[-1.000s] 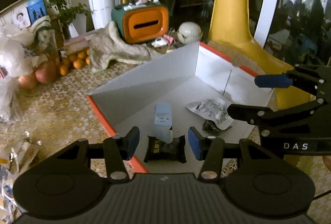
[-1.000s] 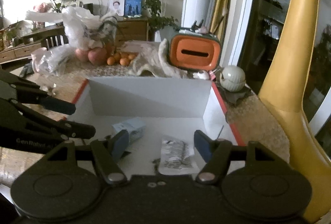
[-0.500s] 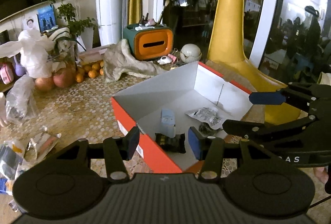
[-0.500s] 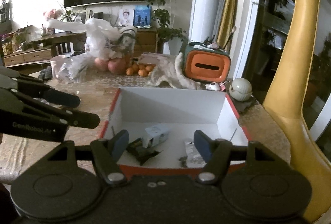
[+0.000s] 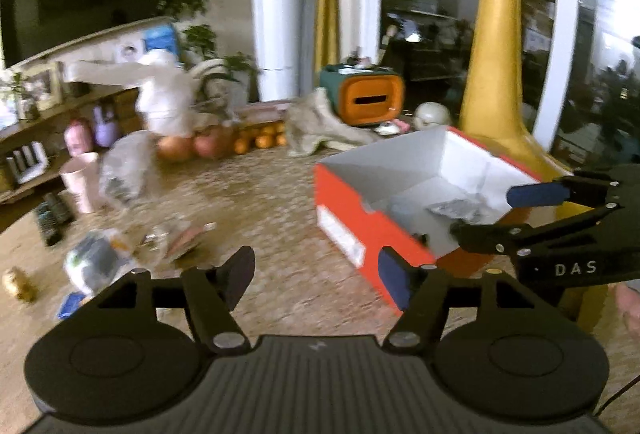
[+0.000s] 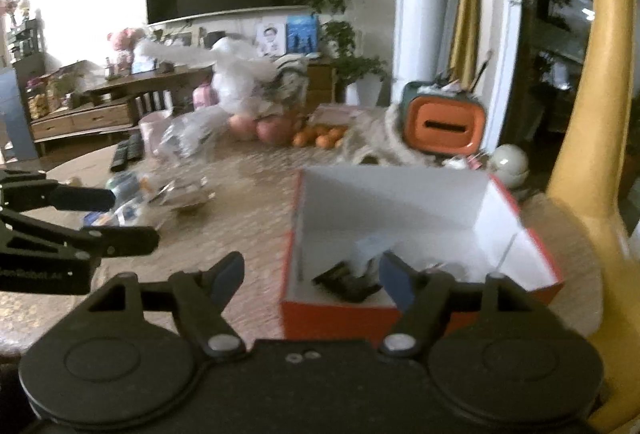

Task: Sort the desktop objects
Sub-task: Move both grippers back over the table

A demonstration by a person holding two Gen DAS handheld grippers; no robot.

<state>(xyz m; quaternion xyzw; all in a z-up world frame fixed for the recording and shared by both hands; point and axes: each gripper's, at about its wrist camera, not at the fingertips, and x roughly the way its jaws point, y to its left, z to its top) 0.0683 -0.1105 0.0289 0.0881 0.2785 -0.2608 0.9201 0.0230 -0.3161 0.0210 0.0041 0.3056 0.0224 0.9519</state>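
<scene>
Crinkly plastic is what most of my next things are made of. They sit in a little pile of packets (image 5: 132,246) on the table, well to the left of the red box (image 5: 360,230). The pile is blurry, so I cannot tell each piece apart. I think they are light and thin and a bit slippery. They will bend and slide if I pinch the flat middle, so I would grab one by an edge or a corner and squeeze gently. A pink cup (image 5: 80,181) stands behind the pile, further from the box, and I should not bump it.

My left gripper (image 5: 316,274) is wide apart and holds nothing. It hangs over bare table between the pile and the box.

Inside the box I can see a dark packet (image 6: 344,280) near the front wall and a pale packet (image 6: 372,248) just behind it. Those look sorted already.

My right gripper (image 6: 312,278) is wide apart too, with nothing in it. It is at the near left corner of the box.
</scene>
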